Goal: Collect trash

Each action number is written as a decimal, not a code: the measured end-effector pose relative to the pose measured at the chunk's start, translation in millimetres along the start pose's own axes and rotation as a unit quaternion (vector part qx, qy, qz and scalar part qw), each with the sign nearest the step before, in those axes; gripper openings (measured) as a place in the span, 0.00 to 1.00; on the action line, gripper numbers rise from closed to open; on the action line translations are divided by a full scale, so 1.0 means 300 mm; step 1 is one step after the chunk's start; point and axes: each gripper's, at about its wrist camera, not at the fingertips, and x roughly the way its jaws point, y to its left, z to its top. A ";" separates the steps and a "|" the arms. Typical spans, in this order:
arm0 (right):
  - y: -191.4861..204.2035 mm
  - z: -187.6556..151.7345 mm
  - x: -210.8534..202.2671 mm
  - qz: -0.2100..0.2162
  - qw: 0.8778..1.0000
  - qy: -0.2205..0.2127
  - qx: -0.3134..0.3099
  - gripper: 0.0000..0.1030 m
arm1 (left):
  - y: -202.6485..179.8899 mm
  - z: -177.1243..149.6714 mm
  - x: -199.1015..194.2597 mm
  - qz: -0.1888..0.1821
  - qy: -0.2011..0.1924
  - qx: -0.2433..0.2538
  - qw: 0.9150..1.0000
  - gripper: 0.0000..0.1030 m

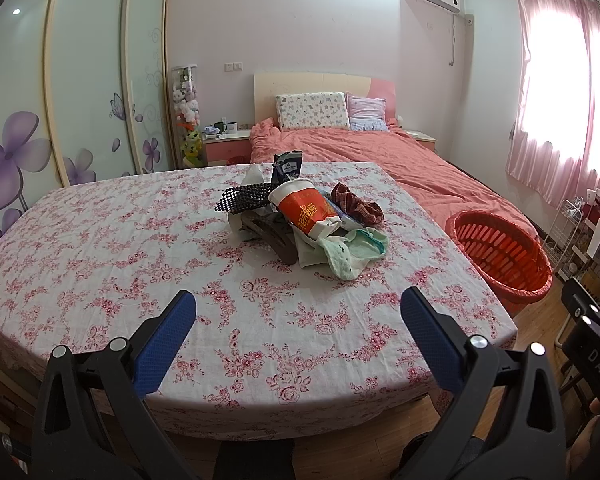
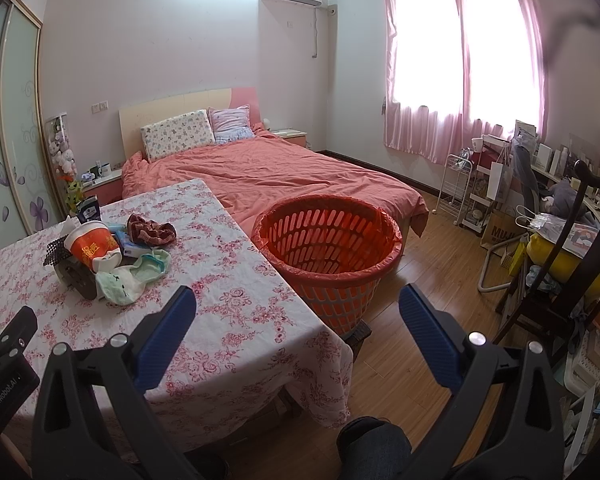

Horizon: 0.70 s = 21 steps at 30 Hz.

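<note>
A pile of trash lies in the middle of the table with the floral cloth (image 1: 120, 264): a red and white paper cup (image 1: 306, 210), a black mesh piece (image 1: 246, 196), a dark packet (image 1: 286, 166), a maroon cloth (image 1: 356, 202), a pale green wrapper (image 1: 352, 252) and a brown piece (image 1: 276, 240). The pile also shows in the right wrist view, with the cup (image 2: 90, 248) at the left. An orange slatted basket (image 2: 328, 248) stands off the table's right edge (image 1: 500, 252). My left gripper (image 1: 298, 312) is open and empty, short of the pile. My right gripper (image 2: 298, 312) is open and empty over the table's near right corner.
A bed with a pink cover (image 2: 268, 172) lies beyond the table. A dark wooden chair (image 2: 568, 264) and cluttered shelves (image 2: 476, 188) stand at the right on the wood floor. A wardrobe with sliding doors (image 1: 84, 92) is at the left. The person's knee (image 2: 374, 444) shows below.
</note>
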 end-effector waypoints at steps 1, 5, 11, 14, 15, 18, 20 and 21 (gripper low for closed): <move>-0.001 0.000 0.000 0.000 1.000 0.000 0.000 0.96 | 0.000 0.000 0.000 0.000 0.000 0.000 1.000 0.98; -0.001 0.000 0.002 0.000 1.000 0.000 0.000 0.96 | 0.000 0.000 -0.001 0.000 0.000 0.000 1.000 0.98; -0.001 0.001 0.004 0.000 1.000 0.001 0.000 0.96 | 0.000 0.000 0.000 0.000 0.000 0.000 1.000 0.98; -0.002 0.001 0.004 0.000 1.000 0.001 0.000 0.96 | 0.000 0.000 0.000 0.000 0.000 0.000 1.000 0.98; -0.003 0.001 0.004 0.000 1.000 0.001 0.000 0.96 | 0.000 0.000 0.000 0.000 0.001 0.000 1.000 0.98; -0.003 0.000 0.005 0.000 1.000 0.001 0.000 0.96 | 0.000 0.000 0.000 0.000 0.001 0.000 1.000 0.98; -0.004 0.000 0.005 0.000 1.000 0.001 0.000 0.96 | 0.000 0.000 0.000 0.000 0.001 0.000 1.000 0.98; -0.004 0.000 0.005 0.000 1.000 0.001 0.000 0.96 | 0.000 0.000 0.000 0.000 0.001 0.000 1.000 0.98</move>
